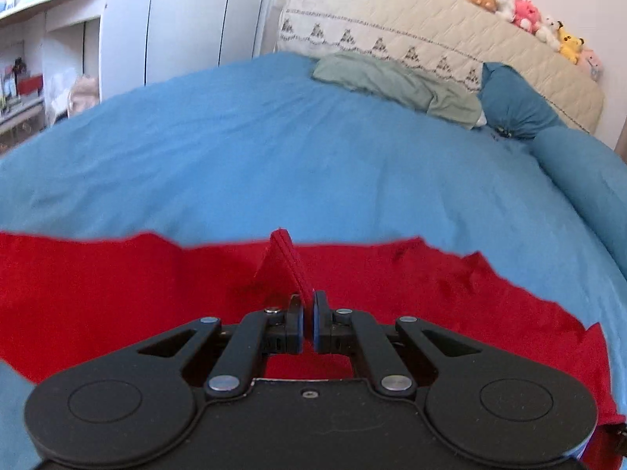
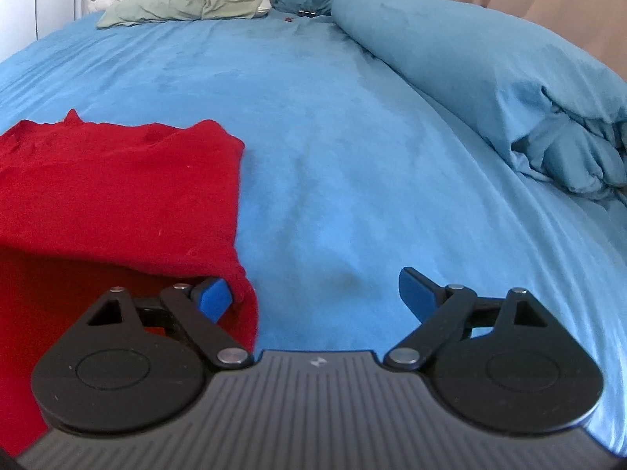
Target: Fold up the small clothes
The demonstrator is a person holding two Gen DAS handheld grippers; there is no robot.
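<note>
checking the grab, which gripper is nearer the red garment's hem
Left. The left gripper is shut on a raised hem of the red garment; the right gripper stands open beside its edge, one finger touching.

Red garment (image 1: 117,293): soft matt knit cloth, ribbed stitched hem where it's pinched. Bed sheet (image 2: 333,137): blue matt fabric, faintly brushed (suede-like nap, shows darker smudges). Duvet (image 2: 490,78): same matt blue cloth, creased. Left gripper (image 1: 307,305): matt black plastic, fine grainy texture, shiny metal pivot pins, blue rubbery-looking pads. Right gripper (image 2: 319,293): same, body ribbed. Headboard cover (image 1: 392,27): quilted cream cloth. Green cloth (image 1: 392,78): thin, crumpled.
</note>
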